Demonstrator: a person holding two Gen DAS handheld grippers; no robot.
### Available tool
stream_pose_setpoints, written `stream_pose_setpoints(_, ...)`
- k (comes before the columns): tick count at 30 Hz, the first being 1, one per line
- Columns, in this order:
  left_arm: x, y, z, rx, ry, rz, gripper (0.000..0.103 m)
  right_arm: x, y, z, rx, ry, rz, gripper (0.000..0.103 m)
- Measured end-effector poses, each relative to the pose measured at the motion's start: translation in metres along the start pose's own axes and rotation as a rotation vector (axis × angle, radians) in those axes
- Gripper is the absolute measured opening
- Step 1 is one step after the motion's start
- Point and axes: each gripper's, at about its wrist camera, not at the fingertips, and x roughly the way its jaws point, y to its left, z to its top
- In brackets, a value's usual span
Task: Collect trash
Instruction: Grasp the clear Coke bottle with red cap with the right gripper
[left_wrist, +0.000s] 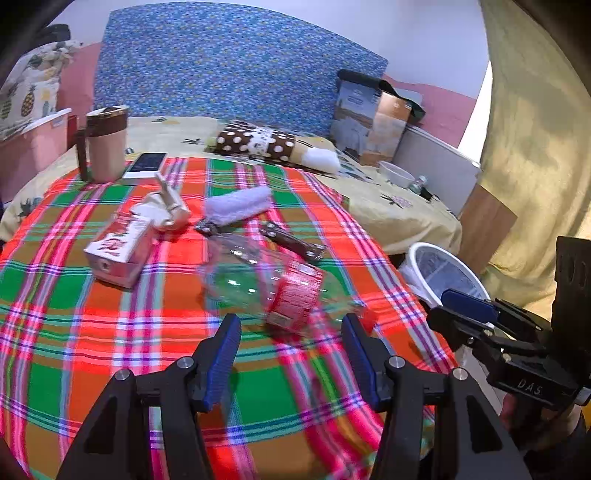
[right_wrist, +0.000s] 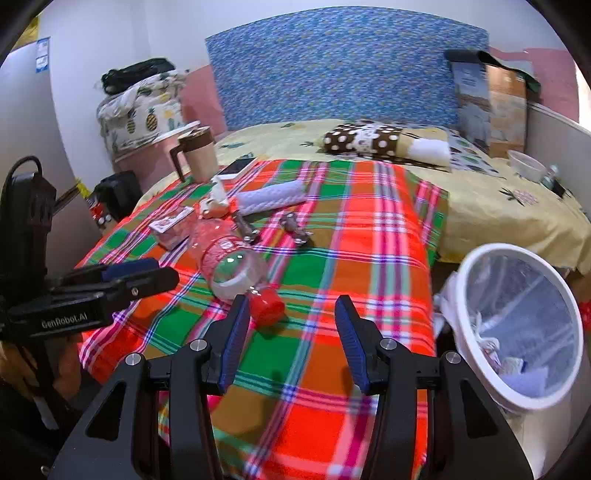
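Left gripper (left_wrist: 291, 350) and right gripper (right_wrist: 291, 332) both wide, empty; bottle (left_wrist: 266, 284), carton (left_wrist: 118, 251) at ten o'clock uncollected on bed; bin (right_wrist: 517, 332) at three o'clock partly filled.

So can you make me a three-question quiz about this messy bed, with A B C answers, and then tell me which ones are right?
1. Where is the white trash bin?
A. on the plaid blanket
B. beside the bed, off the blanket's right edge
C. on the pillow

2. What colour is the cap of the plastic bottle?
A. red
B. blue
C. yellow

3. How is the bottle placed?
A. standing upright
B. lying on its side
C. held in a gripper

Answers:
1 B: in the right wrist view the bin stands lower than the plaid blanket, past its right edge.
2 A: the cap pointing toward the right gripper is red.
3 B: it lies flat on the blanket, and both the left gripper and the right gripper are open with nothing between their jaws.
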Motion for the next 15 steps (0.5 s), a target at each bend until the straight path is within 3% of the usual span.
stream_pose_setpoints(15, -0.003, 0.048, 0.01, -0.069, -0.016, 0.056, 0.056, 0.05, 0.026, 0.005, -0.167, 0.125, 0.04, 0.05)
